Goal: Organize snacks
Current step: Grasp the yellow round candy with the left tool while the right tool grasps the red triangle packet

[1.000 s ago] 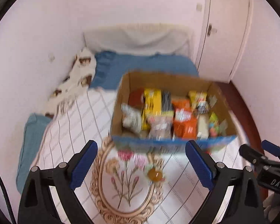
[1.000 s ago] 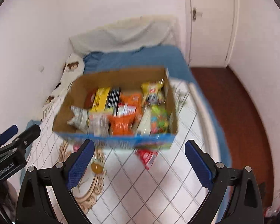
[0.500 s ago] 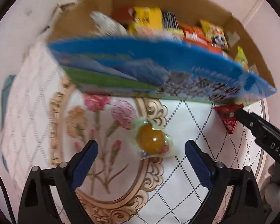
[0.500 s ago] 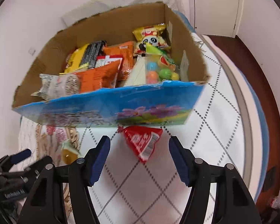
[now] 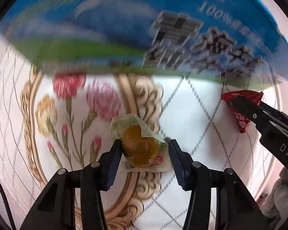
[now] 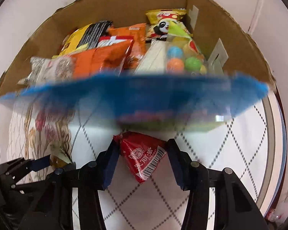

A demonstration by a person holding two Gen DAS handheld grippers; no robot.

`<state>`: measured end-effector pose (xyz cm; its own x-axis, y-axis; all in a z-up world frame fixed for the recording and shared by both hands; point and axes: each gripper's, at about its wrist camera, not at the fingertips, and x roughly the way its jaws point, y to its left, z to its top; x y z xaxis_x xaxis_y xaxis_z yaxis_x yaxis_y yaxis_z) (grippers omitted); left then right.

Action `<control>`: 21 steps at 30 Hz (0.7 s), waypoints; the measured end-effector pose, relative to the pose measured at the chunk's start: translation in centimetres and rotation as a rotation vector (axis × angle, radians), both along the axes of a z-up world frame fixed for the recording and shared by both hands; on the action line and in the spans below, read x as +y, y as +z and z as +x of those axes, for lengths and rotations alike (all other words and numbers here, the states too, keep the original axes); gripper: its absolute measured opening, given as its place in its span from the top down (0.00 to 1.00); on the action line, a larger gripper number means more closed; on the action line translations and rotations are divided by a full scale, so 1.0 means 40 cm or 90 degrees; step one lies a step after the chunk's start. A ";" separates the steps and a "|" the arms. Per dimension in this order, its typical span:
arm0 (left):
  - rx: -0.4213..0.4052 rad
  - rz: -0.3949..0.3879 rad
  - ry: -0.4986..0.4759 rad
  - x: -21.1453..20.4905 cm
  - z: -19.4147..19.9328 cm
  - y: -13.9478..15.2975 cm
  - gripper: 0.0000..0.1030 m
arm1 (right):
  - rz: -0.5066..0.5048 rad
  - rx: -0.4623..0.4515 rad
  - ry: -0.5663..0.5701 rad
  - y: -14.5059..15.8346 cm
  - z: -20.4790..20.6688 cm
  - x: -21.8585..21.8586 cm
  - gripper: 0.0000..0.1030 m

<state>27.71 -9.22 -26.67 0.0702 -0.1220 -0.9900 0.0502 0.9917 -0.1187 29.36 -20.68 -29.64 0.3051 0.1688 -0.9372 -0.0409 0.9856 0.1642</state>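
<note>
- Left wrist view: the left gripper (image 5: 143, 152) has just been closing and now clasps a clear-wrapped orange jelly snack (image 5: 139, 147) lying on the flowered bedspread (image 5: 71, 103).
- Right wrist view: the right gripper (image 6: 142, 162) has just been closing around a red triangular packet (image 6: 144, 157); both pads touch it.
- Both snacks lie just in front of the blue-fronted cardboard box (image 6: 124, 99), which is full of snack bags.
</note>
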 end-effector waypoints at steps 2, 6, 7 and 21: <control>0.017 -0.015 0.008 0.013 -0.035 -0.004 0.54 | 0.008 0.003 0.010 0.005 -0.026 0.004 0.49; 0.049 -0.040 0.010 0.027 -0.105 -0.010 0.54 | 0.029 0.020 0.022 0.015 -0.105 0.004 0.49; 0.058 -0.047 0.009 0.029 -0.127 -0.011 0.54 | 0.034 0.024 0.026 0.017 -0.124 0.005 0.49; 0.104 -0.058 -0.004 0.004 -0.271 -0.084 0.41 | 0.034 0.078 0.027 -0.029 -0.318 0.037 0.49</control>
